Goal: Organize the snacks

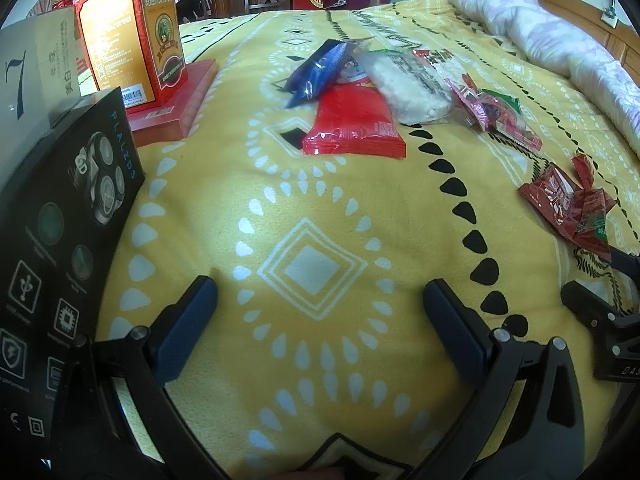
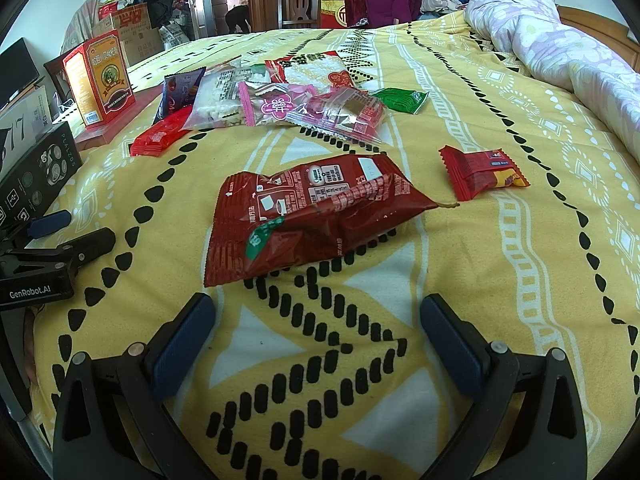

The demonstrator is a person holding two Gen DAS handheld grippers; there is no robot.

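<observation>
Snack packets lie scattered on a yellow patterned blanket (image 2: 460, 280). A large dark red packet (image 2: 312, 216) lies just ahead of my right gripper (image 2: 318, 332), which is open and empty. A small red bar (image 2: 480, 172) lies to its right. Farther off lie a pink packet (image 2: 276, 106), clear bags (image 2: 340, 116), a green packet (image 2: 400, 100) and a bright red packet (image 2: 160, 136). My left gripper (image 1: 320, 312) is open and empty over bare blanket. Ahead of it lie the bright red packet (image 1: 356, 120), a blue packet (image 1: 320, 72) and a clear bag of white pieces (image 1: 404, 84).
A black box (image 1: 64, 248) stands at the left, with a red-orange carton (image 1: 132, 36) on a flat red box (image 1: 180, 104) behind it. A rolled lilac quilt (image 2: 560, 48) lies along the right. The other gripper shows in the right wrist view (image 2: 60, 256) at the left edge.
</observation>
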